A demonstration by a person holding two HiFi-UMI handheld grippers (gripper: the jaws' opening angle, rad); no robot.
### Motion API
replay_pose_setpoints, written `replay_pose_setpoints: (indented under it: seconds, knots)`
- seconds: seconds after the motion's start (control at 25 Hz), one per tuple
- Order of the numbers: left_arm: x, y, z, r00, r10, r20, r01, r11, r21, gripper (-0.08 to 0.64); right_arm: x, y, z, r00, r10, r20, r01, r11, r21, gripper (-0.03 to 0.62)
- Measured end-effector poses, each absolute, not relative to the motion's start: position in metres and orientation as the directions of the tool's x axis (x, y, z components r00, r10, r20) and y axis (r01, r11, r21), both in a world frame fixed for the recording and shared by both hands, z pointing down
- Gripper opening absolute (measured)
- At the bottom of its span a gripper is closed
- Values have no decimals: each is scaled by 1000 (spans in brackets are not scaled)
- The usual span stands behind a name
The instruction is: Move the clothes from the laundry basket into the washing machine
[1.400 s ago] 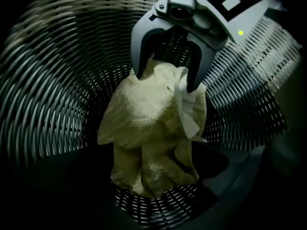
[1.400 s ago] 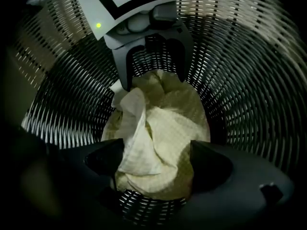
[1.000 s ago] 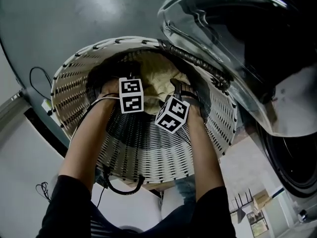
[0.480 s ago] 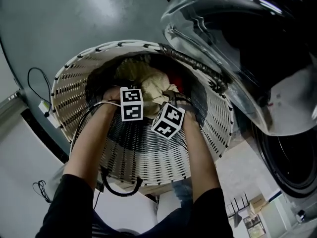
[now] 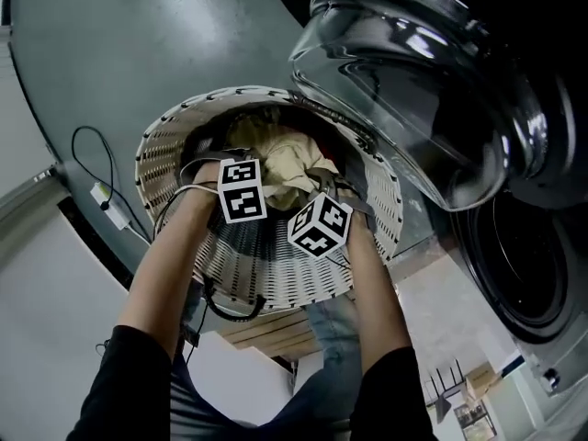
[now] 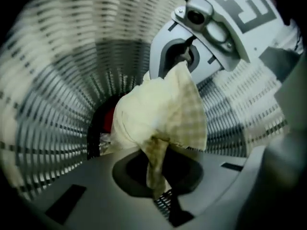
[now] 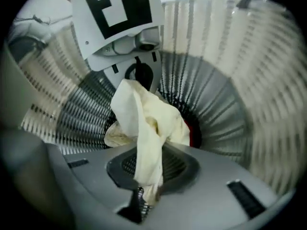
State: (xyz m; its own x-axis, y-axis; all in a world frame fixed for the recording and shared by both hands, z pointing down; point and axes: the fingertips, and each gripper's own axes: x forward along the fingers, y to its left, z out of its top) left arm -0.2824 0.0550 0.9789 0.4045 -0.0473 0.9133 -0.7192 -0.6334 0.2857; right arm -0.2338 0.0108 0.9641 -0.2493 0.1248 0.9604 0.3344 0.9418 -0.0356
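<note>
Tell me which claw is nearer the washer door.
Right. The right claw is at the side of the basket under the door; the left claw is farther across the basket. Both have just closed on one cloth.

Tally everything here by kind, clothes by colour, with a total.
Grippers: 2 (left gripper, right gripper), jaws have just been closing, now pinching the yellow cloth
Yellow cloth: 1
Red cloth: 1
Basket: 1
Washing machine: 1
Total: 6
</note>
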Motion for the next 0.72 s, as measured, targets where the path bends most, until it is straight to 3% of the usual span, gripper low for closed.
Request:
replay_pose_setpoints:
  seconds: [0.72]
  knots:
    - [-292,33,754,433,-356,828,-853,-458,249,40,-243,-1,751,-485,40,873,14,999,-39,51]
